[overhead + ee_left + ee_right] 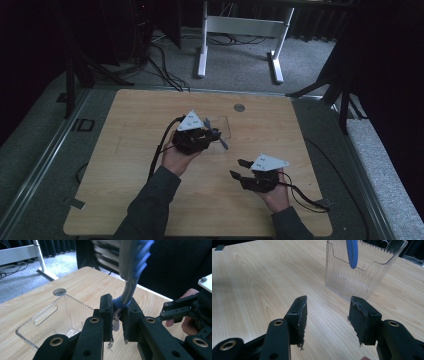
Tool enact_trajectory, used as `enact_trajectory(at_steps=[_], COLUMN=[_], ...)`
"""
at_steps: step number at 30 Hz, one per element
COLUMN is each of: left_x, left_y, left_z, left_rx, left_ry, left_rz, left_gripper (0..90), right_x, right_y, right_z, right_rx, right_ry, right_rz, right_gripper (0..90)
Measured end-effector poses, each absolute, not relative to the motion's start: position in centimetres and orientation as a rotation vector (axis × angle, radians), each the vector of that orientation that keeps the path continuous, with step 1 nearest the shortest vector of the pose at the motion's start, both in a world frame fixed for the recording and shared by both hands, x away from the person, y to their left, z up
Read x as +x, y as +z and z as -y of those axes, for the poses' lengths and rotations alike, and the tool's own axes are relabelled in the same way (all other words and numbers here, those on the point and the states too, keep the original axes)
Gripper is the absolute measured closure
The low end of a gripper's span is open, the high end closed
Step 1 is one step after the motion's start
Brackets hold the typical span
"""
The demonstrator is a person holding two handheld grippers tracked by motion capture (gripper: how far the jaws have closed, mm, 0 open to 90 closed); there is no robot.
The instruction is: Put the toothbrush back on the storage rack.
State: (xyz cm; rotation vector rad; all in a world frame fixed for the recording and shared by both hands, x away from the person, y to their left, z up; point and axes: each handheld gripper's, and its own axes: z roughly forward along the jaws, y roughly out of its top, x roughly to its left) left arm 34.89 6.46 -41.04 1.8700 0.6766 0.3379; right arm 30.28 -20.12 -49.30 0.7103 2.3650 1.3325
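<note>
Clear plastic holder [50,317] standing on the wooden worktop [150,200], just beyond the left gripper [119,315]. Left gripper clamped together on the handle of a blue-and-grey toothbrush [131,272], bristle head up and tilted. Right gripper [327,315] hovering apart and empty, well to the side, aimed at the holder [362,267] with the blue handle tip [352,252] showing at its mouth. Likely next: lowering the toothbrush into the holder. Risks, as a guess: light holder sliding or tipping if the handle catches its thin rim, since nothing steadies it; toothbrush twisting in the narrow grip near its end and swinging off line; releasing too high and bouncing out.
</note>
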Motion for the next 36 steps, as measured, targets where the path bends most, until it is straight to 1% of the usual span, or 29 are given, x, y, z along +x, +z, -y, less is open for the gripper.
enact_trajectory(at_steps=[36], left_x=[35.76], left_y=[-40.65], left_z=[-7.23], left_rx=[1.844], left_ry=[0.362], left_rz=[-0.723], left_gripper=[79.7], right_x=[30.29], right_y=[-49.64], right_z=[19.9], right_rx=[0.697], right_ry=[1.3], right_rz=[-2.381], right_gripper=[48.3])
